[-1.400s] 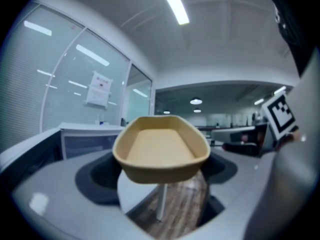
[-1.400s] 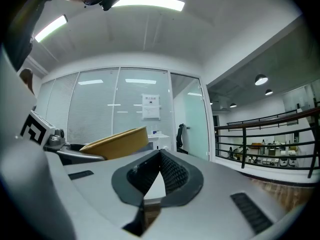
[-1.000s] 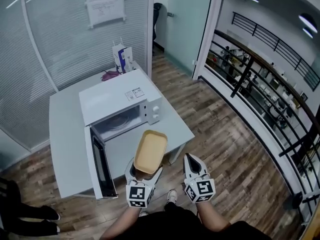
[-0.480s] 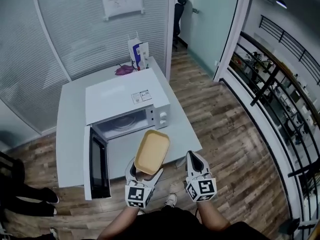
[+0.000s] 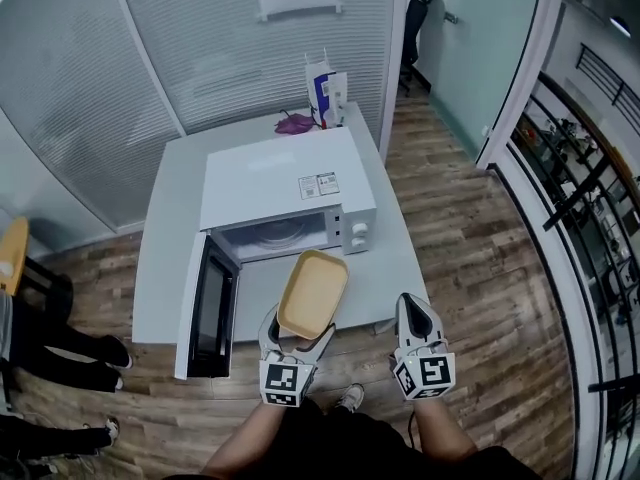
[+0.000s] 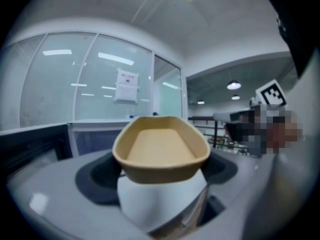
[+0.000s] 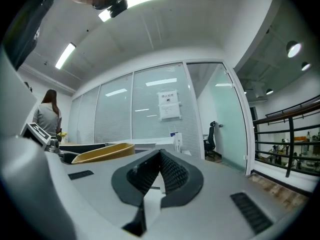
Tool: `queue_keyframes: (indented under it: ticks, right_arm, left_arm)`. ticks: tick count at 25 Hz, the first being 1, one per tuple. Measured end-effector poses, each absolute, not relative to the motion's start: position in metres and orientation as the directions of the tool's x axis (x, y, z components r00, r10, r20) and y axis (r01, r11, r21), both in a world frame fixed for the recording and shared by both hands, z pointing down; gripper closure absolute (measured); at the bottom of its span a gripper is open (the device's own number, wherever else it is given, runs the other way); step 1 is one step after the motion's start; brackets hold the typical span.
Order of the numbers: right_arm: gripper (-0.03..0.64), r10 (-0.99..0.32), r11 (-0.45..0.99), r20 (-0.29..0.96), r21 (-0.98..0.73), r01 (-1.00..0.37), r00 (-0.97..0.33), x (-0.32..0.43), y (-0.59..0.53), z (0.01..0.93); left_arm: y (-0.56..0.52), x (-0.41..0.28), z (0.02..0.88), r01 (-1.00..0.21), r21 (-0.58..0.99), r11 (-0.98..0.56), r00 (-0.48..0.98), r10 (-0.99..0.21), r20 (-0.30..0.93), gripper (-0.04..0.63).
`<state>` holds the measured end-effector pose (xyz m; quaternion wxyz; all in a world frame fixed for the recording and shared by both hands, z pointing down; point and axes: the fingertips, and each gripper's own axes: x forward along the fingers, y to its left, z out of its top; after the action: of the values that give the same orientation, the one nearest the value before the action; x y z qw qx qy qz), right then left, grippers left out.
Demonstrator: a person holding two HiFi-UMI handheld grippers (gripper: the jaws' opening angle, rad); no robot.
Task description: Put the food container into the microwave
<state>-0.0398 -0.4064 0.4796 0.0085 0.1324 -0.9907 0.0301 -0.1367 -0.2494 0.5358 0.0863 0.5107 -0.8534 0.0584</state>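
Food container (image 5: 313, 293) sits clamped in left gripper (image 5: 297, 340), before open microwave (image 5: 285, 178).

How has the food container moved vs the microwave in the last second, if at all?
Yes, slightly: the food container, held in the left gripper, has edged toward the open microwave; its far rim now meets the microwave's front edge.

The shallow tan rectangular food container (image 5: 313, 294) looks matt and smooth, like moulded pulp or plastic. The white box-shaped microwave (image 5: 285, 178) has a smooth, faintly glossy painted shell. The pale grey table (image 5: 165, 238) is matt. At three o'clock from it, the brown floor (image 5: 470, 218) shows wood-grain planks. The right gripper (image 7: 160, 156) is matt grey plastic with black ribbed pads (image 7: 172, 173).
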Motion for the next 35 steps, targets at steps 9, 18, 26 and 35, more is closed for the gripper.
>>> queue_keyframes:
  ticks: [9,18,26,35]
  right_arm:
    - [0.612,-0.148,0.988,0.053,-0.037,-0.151,-0.988,-0.086,-0.385,0.489]
    - [0.612,-0.113,0.993,0.092,-0.028,-0.116,-0.989,-0.141,-0.386,0.504]
    - [0.612,-0.07,0.997,0.117,-0.028,-0.074,-0.991,-0.188,-0.38,0.512]
    - [0.612,-0.046,0.998,0.148,-0.025,-0.05,-0.988,-0.225,-0.375,0.526]
  left_arm:
    - [-0.238,-0.168,0.546,-0.841,-0.025,0.54,-0.531,-0.817,0.228,0.107]
    - [-0.228,-0.216,0.563,-0.802,-0.035,0.597,-0.585,-0.771,0.251,0.107]
    - [-0.229,-0.256,0.567,-0.772,-0.005,0.635,-0.614,-0.745,0.26,0.106]
    - [-0.236,-0.268,0.605,-0.794,0.017,0.608,-0.572,-0.756,0.319,0.106]
